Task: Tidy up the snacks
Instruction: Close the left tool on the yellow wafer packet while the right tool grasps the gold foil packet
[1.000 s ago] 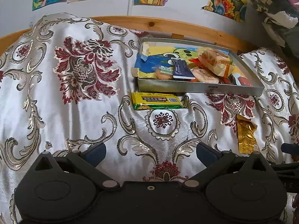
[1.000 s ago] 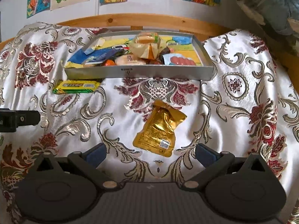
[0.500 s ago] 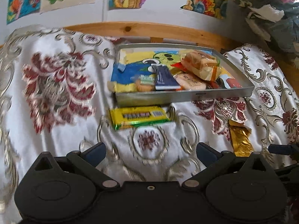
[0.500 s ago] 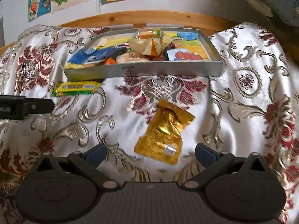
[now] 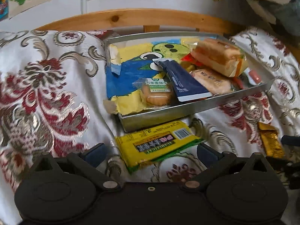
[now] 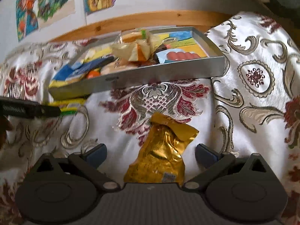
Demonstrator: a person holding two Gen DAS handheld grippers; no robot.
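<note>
A yellow-green snack bar (image 5: 159,143) lies on the patterned cloth just in front of a metal tray (image 5: 187,110). My left gripper (image 5: 150,152) is open, its blue-padded fingers on either side of the bar's near end. A crinkled gold pouch (image 6: 161,155) lies between the open fingers of my right gripper (image 6: 150,152). The pouch (image 5: 270,142) shows at the right in the left wrist view. The tray (image 6: 150,75) holds several wrapped snacks, among them a dark blue packet (image 5: 183,80), a round biscuit pack (image 5: 156,91) and wrapped bread (image 5: 217,56).
A wooden rail (image 5: 150,18) runs behind the tray, with colourful pictures on the white wall above. Piled clothing (image 5: 277,3) sits at the upper right. The left gripper's finger (image 6: 28,109) reaches in from the left of the right wrist view. Floral cloth (image 5: 46,93) covers the whole surface.
Both grippers have moved forward and down. The yellow-green bar now sits between the left fingers and the gold pouch between the right fingers. Both stay open.
</note>
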